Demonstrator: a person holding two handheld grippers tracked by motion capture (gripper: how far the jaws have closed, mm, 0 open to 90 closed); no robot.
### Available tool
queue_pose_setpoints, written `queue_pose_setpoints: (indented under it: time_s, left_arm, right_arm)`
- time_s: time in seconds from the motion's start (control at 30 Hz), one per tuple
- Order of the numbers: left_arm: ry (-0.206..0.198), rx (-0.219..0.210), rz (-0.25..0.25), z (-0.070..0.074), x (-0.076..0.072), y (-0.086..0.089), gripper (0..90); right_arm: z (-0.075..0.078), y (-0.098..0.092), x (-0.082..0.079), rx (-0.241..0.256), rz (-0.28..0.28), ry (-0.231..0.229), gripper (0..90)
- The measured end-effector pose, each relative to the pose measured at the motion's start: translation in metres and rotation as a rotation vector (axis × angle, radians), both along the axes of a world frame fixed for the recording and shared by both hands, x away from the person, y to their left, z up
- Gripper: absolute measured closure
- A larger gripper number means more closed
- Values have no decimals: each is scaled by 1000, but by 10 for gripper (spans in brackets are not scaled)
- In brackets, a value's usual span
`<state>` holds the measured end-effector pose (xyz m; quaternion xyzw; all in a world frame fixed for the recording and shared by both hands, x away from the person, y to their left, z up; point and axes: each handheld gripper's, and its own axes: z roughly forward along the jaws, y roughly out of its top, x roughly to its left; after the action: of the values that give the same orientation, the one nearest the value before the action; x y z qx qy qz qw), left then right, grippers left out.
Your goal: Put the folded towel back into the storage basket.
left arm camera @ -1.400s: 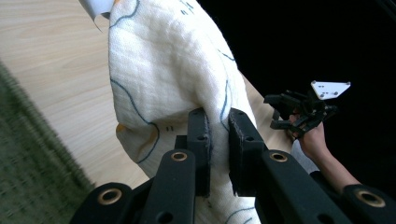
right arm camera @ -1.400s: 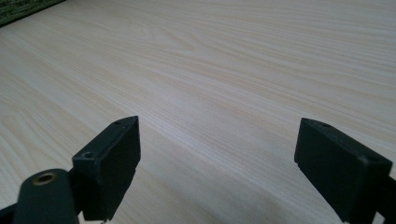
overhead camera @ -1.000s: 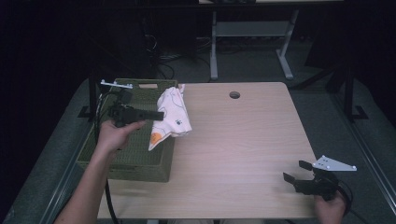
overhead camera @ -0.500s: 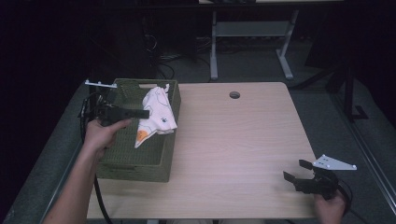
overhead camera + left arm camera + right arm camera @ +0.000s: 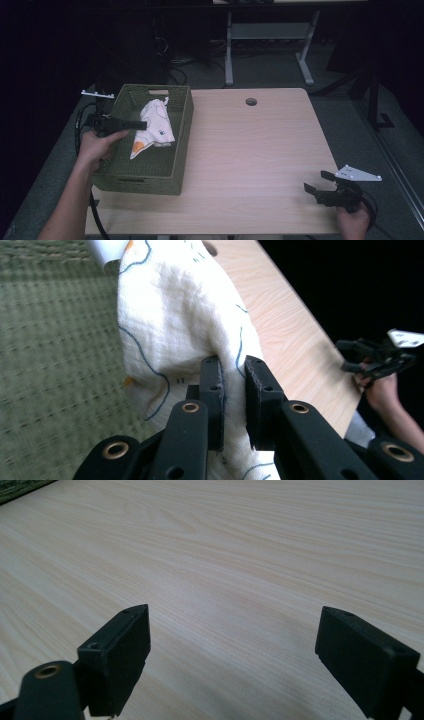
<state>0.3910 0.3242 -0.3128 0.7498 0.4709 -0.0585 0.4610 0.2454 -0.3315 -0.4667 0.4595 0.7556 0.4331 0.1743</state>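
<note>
While the left hand-held gripper (image 5: 142, 124) pinches the white printed cloth (image 5: 154, 127) over the green woven basket (image 5: 182, 120) at worktop (image 5: 260, 150) far-left | risk: early release drapes cloth over right rim, or fabric snags jaws | left forearm reaches forward, gripper level | right hand-held gripper (image 5: 316, 183) agape, resting near-right
</note>
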Motion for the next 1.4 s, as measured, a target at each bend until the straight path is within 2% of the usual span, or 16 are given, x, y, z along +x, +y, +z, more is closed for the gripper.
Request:
queue_pose_setpoints:
  time_s: [0.43,0.47,0.5,0.6,0.7,0.73,0.77,0.8,0.87,1.0,1.03,1.07,1.1,1.13,1.23,1.4]
  left_arm:
    - [30,122,-34,-20,13,11,819]
    - [21,178,-55,-24,15,10,825]
    - [21,178,-55,-24,15,10,829]
    - [20,235,-78,-25,22,9,832]
    - [4,257,-81,-22,26,10,833]
    - [-52,338,-79,-16,29,10,827]
    - [-52,338,-79,-16,29,10,793]
    - [-93,418,-26,-12,31,11,679]
    - [-90,387,-13,-12,32,12,620]
    - [-72,382,-18,-16,30,8,602]
    - [-65,393,-24,-19,30,6,605]
    - [-31,400,-38,-26,29,0,607]
    - [-31,400,-38,-26,29,0,607]
    - [-17,428,-60,-32,29,-8,606]
    - [3,403,-67,-38,30,-14,606]
    - [59,459,-90,-53,35,-28,596]
  right_arm:
    - [0,0,0,1,-3,1,140]
    - [0,0,0,1,-2,2,140]
    - [0,0,0,1,-2,2,140]
    - [-1,-1,0,-1,-6,5,140]
    - [-1,-1,1,-1,-9,9,140]
    - [-2,-1,1,-1,-10,11,140]
    - [-2,-1,1,-1,-10,11,140]
    - [-2,-1,2,-2,-9,13,140]
    - [-2,0,2,-2,-7,14,140]
    - [-2,0,1,-4,-1,13,140]
    - [-2,0,1,-3,1,12,140]
    - [-2,0,2,-4,4,11,140]
    - [-2,0,2,-4,4,11,140]
    - [-2,1,2,-3,6,13,140]
    - [-1,1,1,-5,12,9,140]
    - [-1,0,1,-3,13,8,140]
